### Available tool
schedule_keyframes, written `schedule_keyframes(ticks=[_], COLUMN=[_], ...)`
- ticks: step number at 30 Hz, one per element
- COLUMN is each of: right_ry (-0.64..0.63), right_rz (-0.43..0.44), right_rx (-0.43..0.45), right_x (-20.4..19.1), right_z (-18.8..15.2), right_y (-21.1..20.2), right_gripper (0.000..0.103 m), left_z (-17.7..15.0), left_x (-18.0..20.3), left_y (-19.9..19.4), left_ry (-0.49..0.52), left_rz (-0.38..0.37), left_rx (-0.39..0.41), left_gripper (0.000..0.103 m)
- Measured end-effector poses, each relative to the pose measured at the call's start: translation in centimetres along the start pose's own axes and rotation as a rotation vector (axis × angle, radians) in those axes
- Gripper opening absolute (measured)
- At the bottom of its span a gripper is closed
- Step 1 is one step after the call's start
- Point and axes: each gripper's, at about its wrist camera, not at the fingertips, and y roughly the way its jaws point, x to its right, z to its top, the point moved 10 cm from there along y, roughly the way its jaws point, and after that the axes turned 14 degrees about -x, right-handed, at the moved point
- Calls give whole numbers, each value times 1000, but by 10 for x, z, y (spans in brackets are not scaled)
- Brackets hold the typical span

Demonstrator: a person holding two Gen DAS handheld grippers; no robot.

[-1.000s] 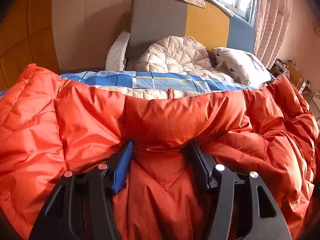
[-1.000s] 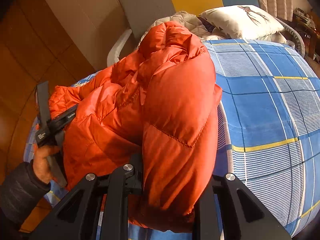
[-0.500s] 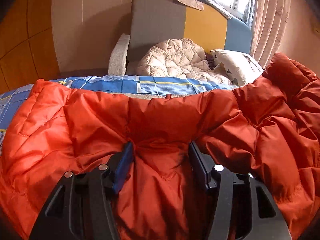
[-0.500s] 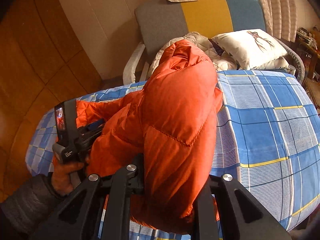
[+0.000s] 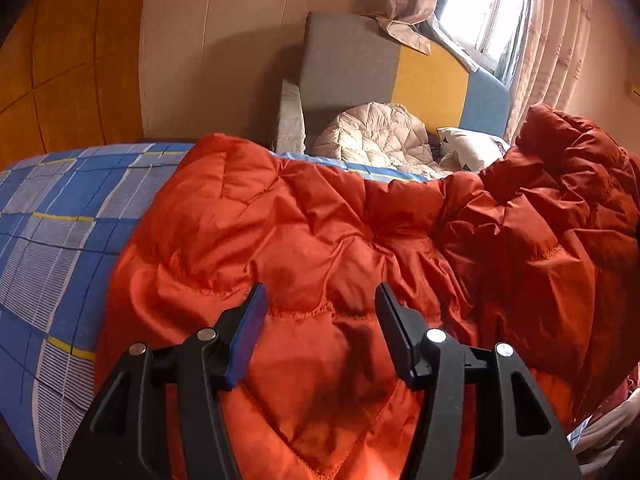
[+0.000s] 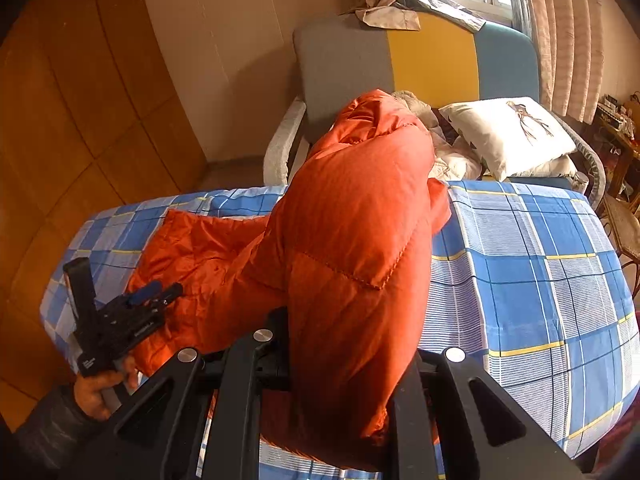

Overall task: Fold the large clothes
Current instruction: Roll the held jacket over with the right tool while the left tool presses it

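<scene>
The orange down jacket [image 6: 352,248] lies across the left half of the bed [image 6: 540,280], its long axis running along the near edge from one tool to the other. The right tool [image 6: 340,360] holds a thick fold of it, raised well above the bedspread; the left tool [image 5: 318,312] grips the other end low by the bed's left near corner. Judging by this, the raised end folds over toward the left. Beyond the far edge stand an armchair [image 6: 344,60] with a pillow [image 6: 508,132], and a curtained window [image 5: 492,4]
</scene>
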Motion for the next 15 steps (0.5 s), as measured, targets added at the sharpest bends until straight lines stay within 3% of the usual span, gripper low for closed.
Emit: schedule_keyframes(ticks=[15], right_ry=[-199], right_rz=[57], right_rx=[2], right_x=[-119], right_z=[16], right_y=[10], right_gripper=[15], left_z=[-14], left_x=[-3], left_y=[6], left_ry=[-58], left_rz=[-119], left_rx=[-4], left_gripper=[54])
